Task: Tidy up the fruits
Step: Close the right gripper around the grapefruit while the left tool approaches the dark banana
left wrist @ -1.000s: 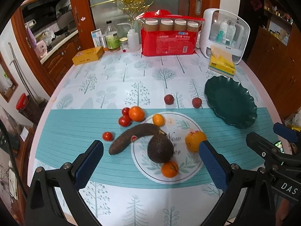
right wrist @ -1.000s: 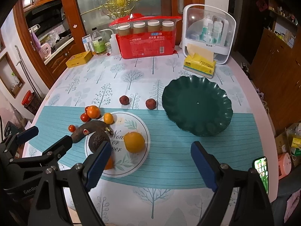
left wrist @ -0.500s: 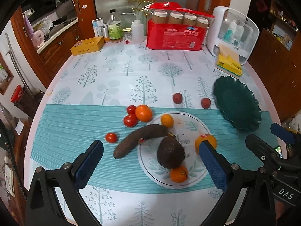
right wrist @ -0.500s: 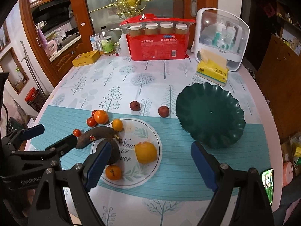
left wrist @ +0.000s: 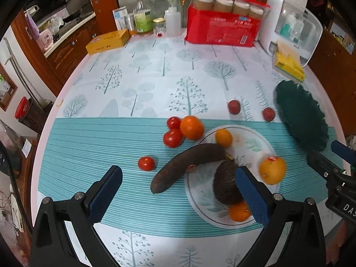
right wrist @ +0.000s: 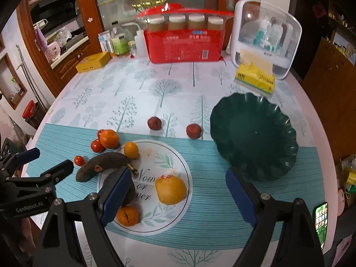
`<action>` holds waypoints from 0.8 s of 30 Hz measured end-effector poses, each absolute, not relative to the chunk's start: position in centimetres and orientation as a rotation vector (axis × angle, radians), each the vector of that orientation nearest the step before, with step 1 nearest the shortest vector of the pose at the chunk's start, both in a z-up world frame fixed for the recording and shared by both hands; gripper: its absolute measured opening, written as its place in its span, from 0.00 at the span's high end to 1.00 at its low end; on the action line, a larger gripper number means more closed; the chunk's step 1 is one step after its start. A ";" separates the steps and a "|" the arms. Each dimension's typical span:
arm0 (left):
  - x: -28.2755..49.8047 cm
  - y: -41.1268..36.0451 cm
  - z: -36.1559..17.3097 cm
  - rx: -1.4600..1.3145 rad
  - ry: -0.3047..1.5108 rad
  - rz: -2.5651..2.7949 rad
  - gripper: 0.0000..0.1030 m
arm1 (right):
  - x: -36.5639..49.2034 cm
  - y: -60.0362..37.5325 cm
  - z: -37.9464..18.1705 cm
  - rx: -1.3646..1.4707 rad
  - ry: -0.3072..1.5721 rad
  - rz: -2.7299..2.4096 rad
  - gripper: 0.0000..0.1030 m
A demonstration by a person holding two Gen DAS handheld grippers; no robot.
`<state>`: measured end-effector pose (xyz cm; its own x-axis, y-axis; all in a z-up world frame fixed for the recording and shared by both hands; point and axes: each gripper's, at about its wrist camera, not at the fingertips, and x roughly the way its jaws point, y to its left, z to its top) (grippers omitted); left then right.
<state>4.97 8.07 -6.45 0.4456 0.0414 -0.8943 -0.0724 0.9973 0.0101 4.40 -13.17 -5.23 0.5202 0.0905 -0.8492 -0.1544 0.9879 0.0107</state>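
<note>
Fingers of both hands gape wide and empty above the desk, so closing carelessly could roll the banana between them

Banana lies left of avocado; tomatoes behind banana; bowl right of printed mat; tissue pack behind bowl.

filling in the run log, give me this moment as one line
left gripper: open, empty, over dark banana | right gripper: open, empty, over large orange | green plate: no fruit
</note>
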 end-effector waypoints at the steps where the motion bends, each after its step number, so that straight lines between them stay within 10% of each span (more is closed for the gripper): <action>1: 5.1 8.4 -6.9 -0.028 1.114 0.076 0.02 | 4.6 -13.1 -5.7 -0.074 1.020 0.145 0.15; 13: 6.5 11.5 -12.1 -0.042 1.215 0.104 0.03 | 5.8 -13.8 -10.6 -0.063 1.132 0.167 0.17; 24: 8.8 10.1 -15.1 0.024 1.257 -0.007 0.30 | 6.5 -14.7 -14.6 0.036 1.260 0.220 0.31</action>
<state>8.79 10.14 -15.13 0.3089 0.0079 -0.9510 0.0182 0.9997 0.0142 6.52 -14.74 -14.64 0.2880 0.1845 -0.9397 -0.1451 0.9783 0.1476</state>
